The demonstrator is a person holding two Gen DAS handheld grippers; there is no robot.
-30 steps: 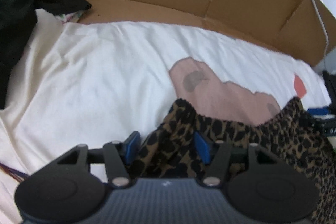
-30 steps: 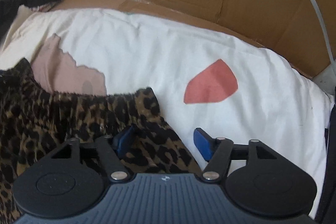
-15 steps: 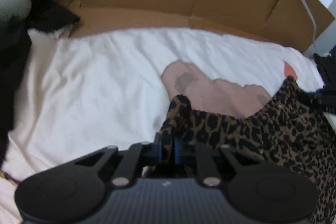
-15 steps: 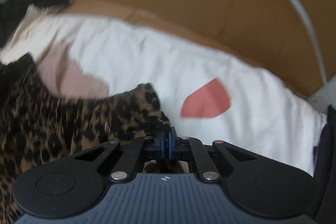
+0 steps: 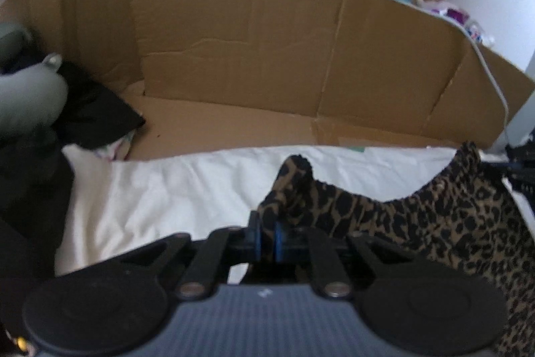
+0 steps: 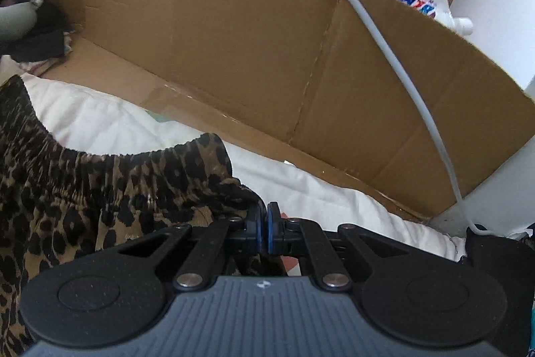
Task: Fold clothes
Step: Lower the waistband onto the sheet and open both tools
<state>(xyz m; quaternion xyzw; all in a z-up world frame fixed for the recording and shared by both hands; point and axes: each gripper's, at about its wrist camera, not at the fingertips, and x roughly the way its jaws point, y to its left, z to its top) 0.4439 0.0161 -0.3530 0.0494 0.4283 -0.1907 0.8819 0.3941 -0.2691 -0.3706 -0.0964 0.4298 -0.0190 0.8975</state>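
Two corners of the leopard-print garment (image 5: 434, 223) are pinched at once, one in each of our tongs, so that its gathered waistband (image 6: 110, 163) hangs stretched between them and the cloth can be carried over into a fold. The garment lies over the near part of the white sheet (image 5: 160, 189), its waistband raised clear of the sheet, with the cardboard wall (image 5: 250, 56) along the far edge. Our left tongs (image 5: 265, 238) are almost together, blue pads clamped on a bunched corner that pokes up between them. Our right tongs (image 6: 263, 228) are pressed nearly flat together on the other corner, only a thin layer of cloth between the pads. We judge the fold has only begun.
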